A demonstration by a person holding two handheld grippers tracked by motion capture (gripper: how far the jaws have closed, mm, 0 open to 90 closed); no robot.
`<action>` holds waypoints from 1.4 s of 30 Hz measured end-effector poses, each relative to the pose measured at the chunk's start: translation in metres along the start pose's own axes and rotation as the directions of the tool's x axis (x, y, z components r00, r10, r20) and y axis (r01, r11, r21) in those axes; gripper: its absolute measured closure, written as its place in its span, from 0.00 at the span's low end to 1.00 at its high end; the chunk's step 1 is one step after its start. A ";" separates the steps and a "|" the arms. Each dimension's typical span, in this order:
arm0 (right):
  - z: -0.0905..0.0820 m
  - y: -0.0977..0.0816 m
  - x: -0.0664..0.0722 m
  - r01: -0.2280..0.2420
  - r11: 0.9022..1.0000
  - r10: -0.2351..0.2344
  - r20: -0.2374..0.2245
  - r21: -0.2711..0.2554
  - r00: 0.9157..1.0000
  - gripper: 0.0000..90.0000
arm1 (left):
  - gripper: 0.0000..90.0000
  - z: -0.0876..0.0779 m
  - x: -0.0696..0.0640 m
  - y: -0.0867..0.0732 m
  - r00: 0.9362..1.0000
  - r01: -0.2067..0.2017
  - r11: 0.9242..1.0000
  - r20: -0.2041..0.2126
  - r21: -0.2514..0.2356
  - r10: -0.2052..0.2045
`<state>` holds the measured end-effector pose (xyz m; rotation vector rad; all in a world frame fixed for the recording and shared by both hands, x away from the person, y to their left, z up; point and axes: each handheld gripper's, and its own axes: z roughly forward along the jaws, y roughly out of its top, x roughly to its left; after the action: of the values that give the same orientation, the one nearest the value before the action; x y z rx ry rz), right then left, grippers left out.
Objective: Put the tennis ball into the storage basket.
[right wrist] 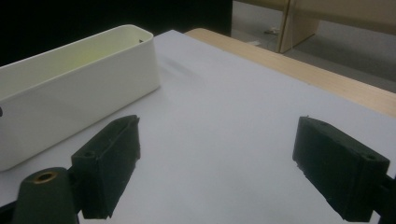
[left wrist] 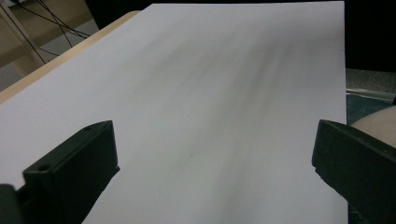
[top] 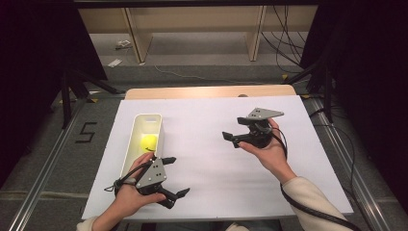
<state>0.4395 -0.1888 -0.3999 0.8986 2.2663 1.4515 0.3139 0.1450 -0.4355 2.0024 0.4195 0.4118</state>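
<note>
A long white bin (top: 136, 139) lies on the left side of the white sheet (top: 211, 159), and a yellow ball (top: 148, 141) rests inside it. My left gripper (top: 177, 175) is held just right of the bin's near end, open and empty, pointing right across the sheet. In the left gripper view its jaws (left wrist: 215, 144) stand wide apart over bare sheet. My right gripper (top: 233, 128) hovers right of centre, open and empty, pointing left toward the bin. In the right gripper view the bin's side wall (right wrist: 79, 88) lies beyond the left jaw of that gripper (right wrist: 217, 140).
The sheet covers a wooden table whose far edge (top: 207, 92) shows as a tan strip. Wooden shelf legs (top: 137, 36) and cables (top: 284, 43) stand on the floor behind. Metal rails (top: 43, 163) run along both sides of the table.
</note>
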 end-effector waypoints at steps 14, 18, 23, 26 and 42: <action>-0.030 -0.014 -0.009 -0.015 1.000 0.016 0.038 -0.009 0.999 0.17 | 0.00 0.000 0.000 0.000 1.000 -0.001 1.000 0.000 0.002 0.001; -0.039 -0.019 -0.011 -0.020 1.000 0.021 0.046 -0.012 0.999 0.17 | 0.00 0.000 0.000 0.000 1.000 0.000 1.000 -0.002 0.002 0.000; -0.048 -0.024 -0.011 -0.027 1.000 0.027 0.057 -0.014 0.998 0.17 | 0.00 0.000 0.000 0.000 1.000 0.000 1.000 -0.002 0.003 0.000; -0.052 -0.027 -0.012 -0.027 0.999 0.028 0.062 -0.016 0.998 0.17 | 0.00 0.000 0.000 0.000 1.000 0.000 1.000 -0.001 0.002 0.000; -0.079 -0.042 -0.014 -0.050 0.998 0.052 0.097 -0.024 0.994 0.17 | 0.00 0.000 0.001 -0.001 1.000 0.005 1.000 -0.003 0.003 -0.005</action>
<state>0.3918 -0.2664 -0.4037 1.0048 2.1686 1.4180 0.3147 0.1455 -0.4359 2.0031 0.4272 0.4111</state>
